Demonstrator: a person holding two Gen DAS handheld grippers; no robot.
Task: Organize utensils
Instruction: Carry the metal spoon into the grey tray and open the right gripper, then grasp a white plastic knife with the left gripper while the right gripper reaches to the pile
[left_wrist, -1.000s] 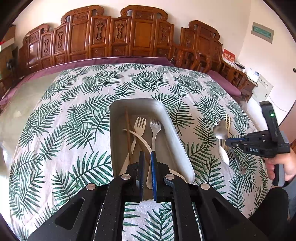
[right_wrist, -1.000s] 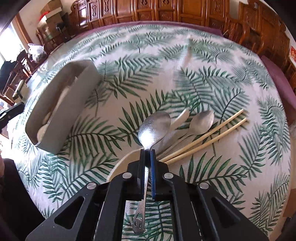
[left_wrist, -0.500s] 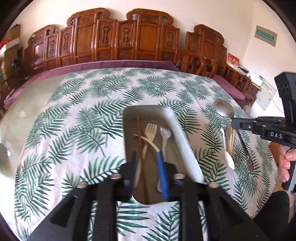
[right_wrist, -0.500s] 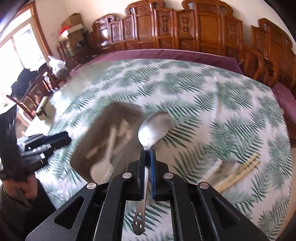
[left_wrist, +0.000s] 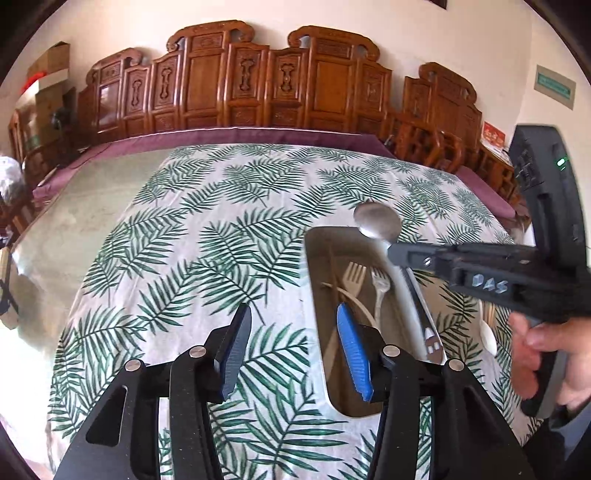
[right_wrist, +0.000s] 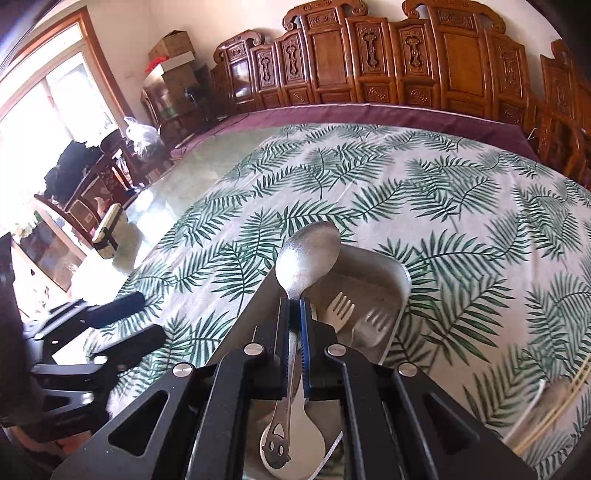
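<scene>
My right gripper (right_wrist: 294, 301) is shut on a metal spoon (right_wrist: 308, 256) and holds it over the grey tray (right_wrist: 400, 291). The spoon (left_wrist: 378, 221) and right gripper (left_wrist: 397, 254) also show in the left wrist view, above the tray (left_wrist: 314, 280). The tray holds a beige fork (left_wrist: 352, 275), a clear fork (left_wrist: 380, 284), a chopstick and a white spoon. My left gripper (left_wrist: 291, 350) is open and empty, its right finger over the tray's left edge. Chopsticks (right_wrist: 550, 417) lie on the cloth at the right.
The table wears a palm-leaf cloth (left_wrist: 221, 236) with bare glass (left_wrist: 74, 206) at the left. Carved wooden chairs (left_wrist: 258, 85) line the far side. A small box (right_wrist: 107, 230) stands on the glass. A white spoon (left_wrist: 487, 338) lies on the cloth right of the tray.
My left gripper has opened and moved left of the tray. My right gripper has carried the metal spoon from the cloth to above the tray.
</scene>
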